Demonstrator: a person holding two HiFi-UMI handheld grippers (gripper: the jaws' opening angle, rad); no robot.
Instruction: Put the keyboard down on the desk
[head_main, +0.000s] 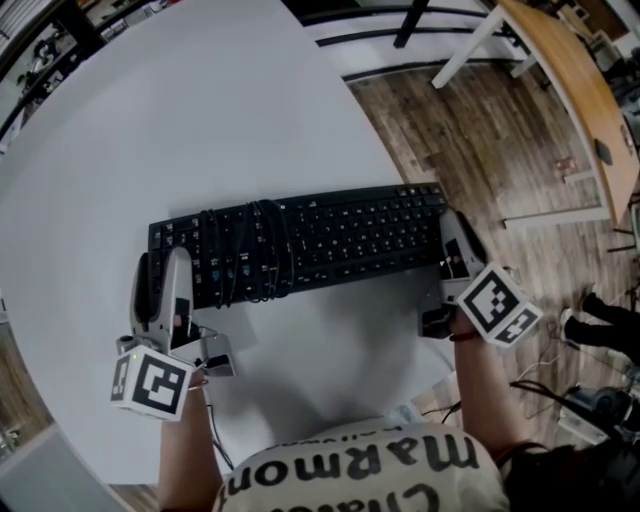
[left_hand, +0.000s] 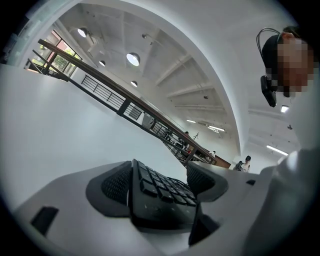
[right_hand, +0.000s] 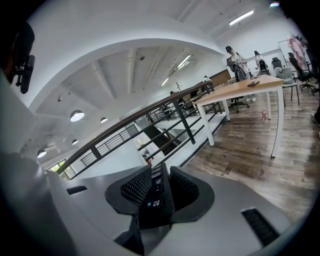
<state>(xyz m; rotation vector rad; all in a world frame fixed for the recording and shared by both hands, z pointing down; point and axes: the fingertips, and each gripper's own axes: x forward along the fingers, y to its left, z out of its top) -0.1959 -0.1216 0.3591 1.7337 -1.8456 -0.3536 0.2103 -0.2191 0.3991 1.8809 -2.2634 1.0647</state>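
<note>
A black keyboard (head_main: 320, 240) stretches left to right over the round white desk (head_main: 200, 110), with its cable (head_main: 250, 250) wound around its left half. My left gripper (head_main: 158, 268) is shut on the keyboard's left end, and the keys (left_hand: 162, 190) run between its pads in the left gripper view. My right gripper (head_main: 452, 235) is shut on the right end, which sits near the desk's edge. The thin edge of the keyboard (right_hand: 156, 196) is pinched between that gripper's pads. I cannot tell whether the keyboard touches the desk.
Beyond the desk's right edge is wood floor (head_main: 470, 130). A wooden table (head_main: 585, 90) stands at the far right, with a dark railing (head_main: 400, 40) behind. A person's shoes (head_main: 600, 315) are on the floor at the right. People (right_hand: 235, 60) stand far off.
</note>
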